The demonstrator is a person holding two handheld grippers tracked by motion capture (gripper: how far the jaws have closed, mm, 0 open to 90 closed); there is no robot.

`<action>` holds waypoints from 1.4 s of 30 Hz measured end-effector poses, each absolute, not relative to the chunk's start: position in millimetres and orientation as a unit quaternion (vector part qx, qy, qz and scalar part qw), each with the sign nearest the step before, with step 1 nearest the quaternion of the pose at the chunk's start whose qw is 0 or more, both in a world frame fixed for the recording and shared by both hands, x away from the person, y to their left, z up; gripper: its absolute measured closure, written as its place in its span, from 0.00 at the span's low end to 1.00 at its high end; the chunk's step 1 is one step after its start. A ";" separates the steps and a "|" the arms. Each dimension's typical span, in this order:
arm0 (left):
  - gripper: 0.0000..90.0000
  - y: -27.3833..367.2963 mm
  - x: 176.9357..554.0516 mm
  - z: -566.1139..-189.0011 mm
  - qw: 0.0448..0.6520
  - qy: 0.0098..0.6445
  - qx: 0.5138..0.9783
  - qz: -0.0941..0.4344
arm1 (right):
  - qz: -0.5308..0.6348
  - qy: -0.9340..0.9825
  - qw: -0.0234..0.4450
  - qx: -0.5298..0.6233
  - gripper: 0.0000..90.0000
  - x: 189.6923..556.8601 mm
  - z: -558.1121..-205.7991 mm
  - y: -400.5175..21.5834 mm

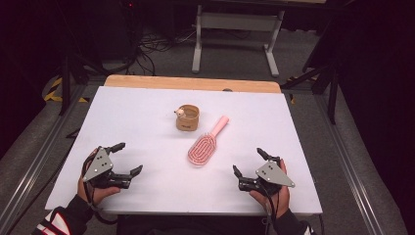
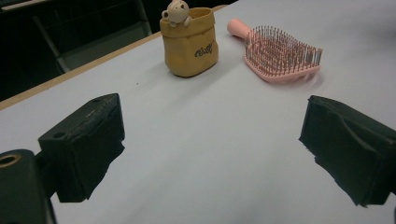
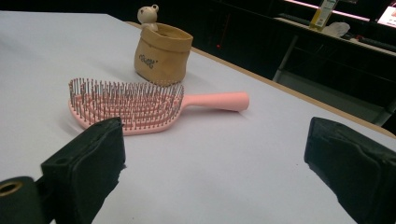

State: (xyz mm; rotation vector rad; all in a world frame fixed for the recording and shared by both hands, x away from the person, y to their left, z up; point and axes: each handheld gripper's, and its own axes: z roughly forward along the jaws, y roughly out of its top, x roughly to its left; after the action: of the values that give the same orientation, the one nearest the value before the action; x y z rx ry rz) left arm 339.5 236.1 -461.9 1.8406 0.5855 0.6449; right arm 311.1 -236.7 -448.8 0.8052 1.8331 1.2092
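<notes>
The person's two forearms come in from the near edge of the white tabletop (image 1: 147, 127), one at each side, with the hands resting low over the surface. The left hand (image 1: 93, 188) wraps the body of the left hand-held gripper (image 1: 126, 157), whose grey plate faces up and whose black jaws angle inward and away, toward the middle of the tabletop. Its jaws stand wide apart with nothing between them; in the left gripper view only bare white surface lies between the two pads.

The right hand (image 1: 274, 196) grips the right hand-held gripper (image 1: 248, 161) in a mirrored pose, jaws pointing inward and away, also spread wide and empty.

The pink hairbrush (image 1: 205, 144) lies bristles up near the middle of the tabletop, between the two grippers and well apart from both, its handle pointing to the far right. Just beyond it, near but not touching, stands a small tan pouch (image 1: 187, 118) with a little bear figure (image 1: 180, 113) at its rim.
</notes>
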 end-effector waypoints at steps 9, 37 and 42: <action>0.08 236.6 340.1 -463.5 0.526 0.250 0.771 0.258 | 0.479 0.726 0.355 0.343 0.07 321.7 -449.8 -245.9; 0.07 243.4 334.9 -464.5 0.530 0.250 0.770 0.251 | 0.492 0.708 0.385 0.331 0.13 374.1 -418.5 -246.3; 0.07 243.3 335.5 -464.9 0.531 0.251 0.771 0.248 | 0.497 0.703 0.384 0.334 0.20 391.7 -408.3 -243.1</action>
State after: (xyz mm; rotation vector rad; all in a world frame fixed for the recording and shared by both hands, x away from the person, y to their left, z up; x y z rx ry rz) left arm 335.5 243.3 -464.9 1.8395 0.5980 0.5908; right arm 391.7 -243.1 -408.3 0.8518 1.7918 1.2666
